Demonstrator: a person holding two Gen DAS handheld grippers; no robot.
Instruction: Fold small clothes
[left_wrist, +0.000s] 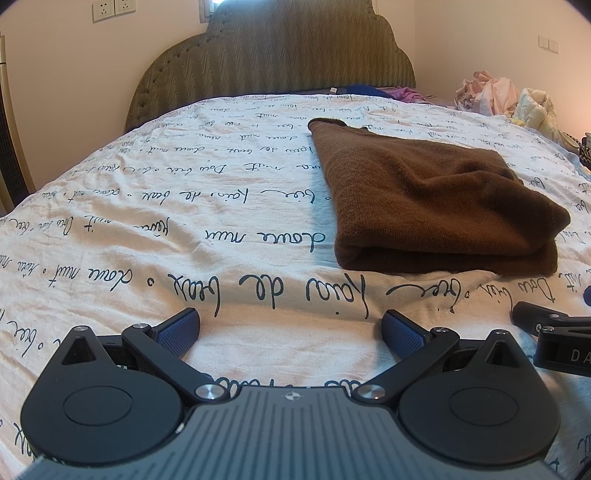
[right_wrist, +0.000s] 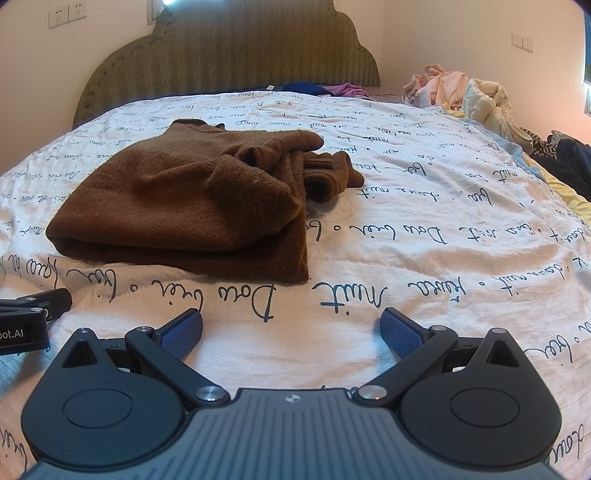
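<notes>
The left gripper (left_wrist: 290, 332) was low over the bed, its fingers (left_wrist: 180, 331) wide apart and holding nothing. The right gripper (right_wrist: 291, 332) was level with it and just beside it, fingers (right_wrist: 402, 332) likewise spread and empty. The brown sweater (right_wrist: 184, 206) lay folded on the quilt (left_wrist: 147, 206), ahead of both grippers and clear of them, offset right in the left view and left in the right view. Its near edge showed stacked layers; a sleeve cuff (right_wrist: 328, 173) projected loosely from the far right side of the bundle. A headboard (left_wrist: 273, 55) stood beyond the quilt. A heap of pale clothes (right_wrist: 461, 92) lay at the far right of the bed.
</notes>
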